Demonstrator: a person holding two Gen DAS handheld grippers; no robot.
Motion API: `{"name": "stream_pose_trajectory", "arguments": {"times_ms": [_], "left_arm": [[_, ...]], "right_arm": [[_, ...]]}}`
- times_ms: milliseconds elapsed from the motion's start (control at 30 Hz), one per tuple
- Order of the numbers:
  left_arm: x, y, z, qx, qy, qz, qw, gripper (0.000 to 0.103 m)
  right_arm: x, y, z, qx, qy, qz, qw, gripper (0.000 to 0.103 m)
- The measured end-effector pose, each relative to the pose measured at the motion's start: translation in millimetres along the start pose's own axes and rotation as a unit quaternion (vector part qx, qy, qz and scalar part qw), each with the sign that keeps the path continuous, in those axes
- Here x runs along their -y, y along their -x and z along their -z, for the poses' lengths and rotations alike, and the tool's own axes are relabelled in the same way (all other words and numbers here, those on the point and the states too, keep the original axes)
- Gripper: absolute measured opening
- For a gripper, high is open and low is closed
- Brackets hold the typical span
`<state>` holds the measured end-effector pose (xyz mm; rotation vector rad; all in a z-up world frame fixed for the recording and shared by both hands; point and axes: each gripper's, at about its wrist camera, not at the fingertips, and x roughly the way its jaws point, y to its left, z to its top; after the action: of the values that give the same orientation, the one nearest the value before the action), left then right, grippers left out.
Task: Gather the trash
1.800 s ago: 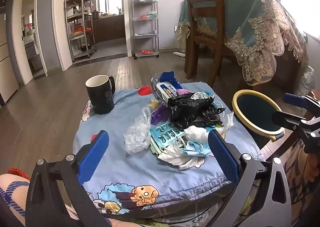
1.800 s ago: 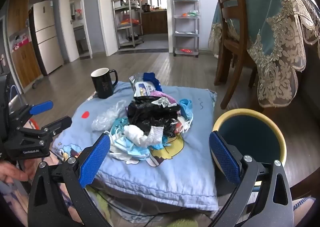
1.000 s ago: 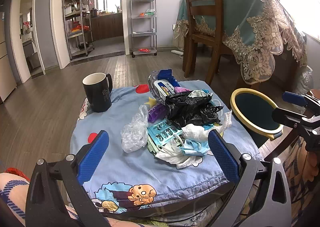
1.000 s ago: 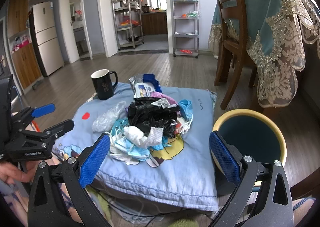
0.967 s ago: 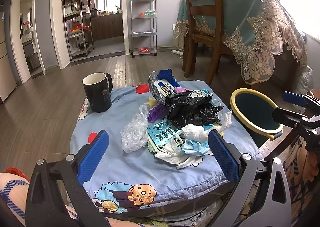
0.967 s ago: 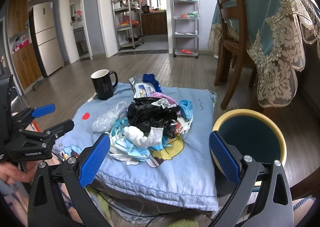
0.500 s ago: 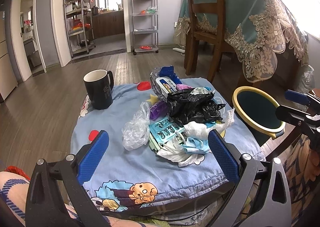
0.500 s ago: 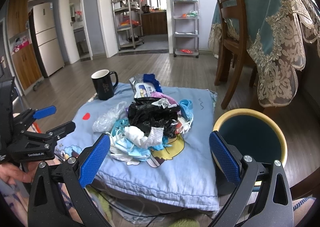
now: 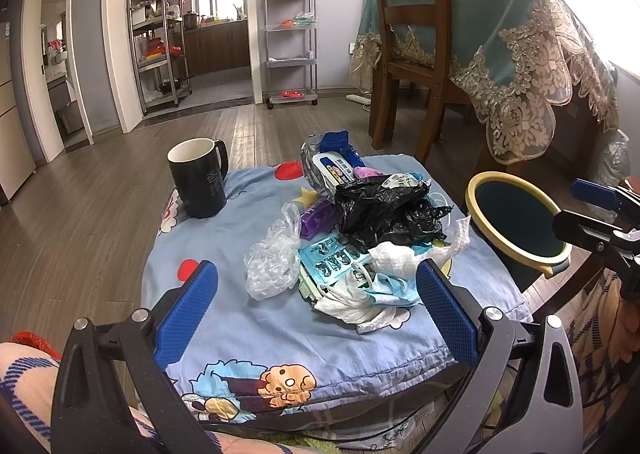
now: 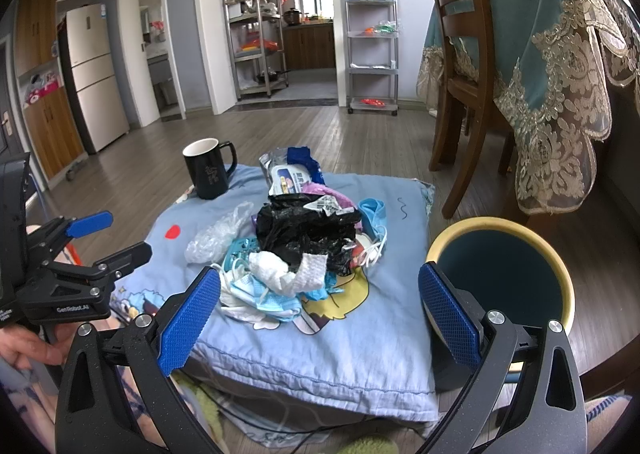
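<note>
A pile of trash lies on a blue cartoon cushion (image 9: 248, 338): a black plastic bag (image 9: 384, 210), a clear bag (image 9: 272, 258), white tissue (image 9: 396, 254), face masks (image 9: 372, 294) and a wipes pack (image 9: 332, 170). A yellow-rimmed bin (image 9: 516, 214) stands right of the cushion. My left gripper (image 9: 316, 310) is open and empty, near the cushion's front edge. My right gripper (image 10: 320, 318) is open and empty, in front of the pile (image 10: 308, 238) and the bin (image 10: 500, 274).
A black mug (image 9: 198, 182) stands at the cushion's back left, also in the right wrist view (image 10: 208, 170). A wooden chair (image 9: 408, 42) and a lace-draped table (image 9: 520, 46) stand behind right. Metal shelves (image 9: 290, 38) stand by the far wall.
Both views have shifted slightly; the grippers stay open and the trash pile has not moved.
</note>
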<state>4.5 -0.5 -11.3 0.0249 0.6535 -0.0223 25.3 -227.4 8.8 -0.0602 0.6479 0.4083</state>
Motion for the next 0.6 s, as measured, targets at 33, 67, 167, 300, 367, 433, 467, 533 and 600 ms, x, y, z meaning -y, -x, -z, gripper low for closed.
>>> {"name": "stream_pose_trajectory", "arguments": {"times_ms": [33,67,167,300,367,433,467,533,600], "left_arm": [[-0.5,0.0,0.2,0.000,0.000,0.000,1.0000,0.097],[-0.9,-0.1,0.6,0.000,0.001,0.000,1.0000,0.097],[-1.3,-0.5,1.5,-0.001,0.001,-0.001,1.0000,0.097],[-1.3,-0.4,1.2,-0.001,0.001,-0.001,1.0000,0.097],[-1.3,-0.4,0.8,-0.001,0.001,-0.001,1.0000,0.097],[-1.8,-0.5,0.9,-0.001,0.002,-0.001,1.0000,0.097],[-2.1,-0.7,1.2,-0.001,0.002,-0.001,1.0000,0.097],[-2.9,-0.6,0.8,-0.001,0.003,-0.001,1.0000,0.097],[-3.5,-0.7,1.1,-0.001,0.005,-0.002,1.0000,0.097]], "right_arm": [[0.2,-0.1,0.0,0.000,0.000,0.000,1.000,0.098],[0.3,-0.2,0.3,0.000,0.000,-0.001,1.000,0.098],[0.2,-0.4,0.3,0.000,0.000,0.000,1.000,0.098],[-0.2,-0.3,0.3,0.001,-0.001,0.000,1.000,0.098],[-0.1,-0.1,0.2,0.001,0.000,0.000,1.000,0.098],[-0.1,-0.2,0.2,0.001,0.000,-0.001,1.000,0.098],[0.0,-0.1,0.2,0.000,0.000,-0.001,1.000,0.098],[-0.1,0.0,0.2,0.000,0.000,-0.001,1.000,0.098],[-0.3,-0.1,0.2,0.000,0.000,-0.001,1.000,0.098]]}}
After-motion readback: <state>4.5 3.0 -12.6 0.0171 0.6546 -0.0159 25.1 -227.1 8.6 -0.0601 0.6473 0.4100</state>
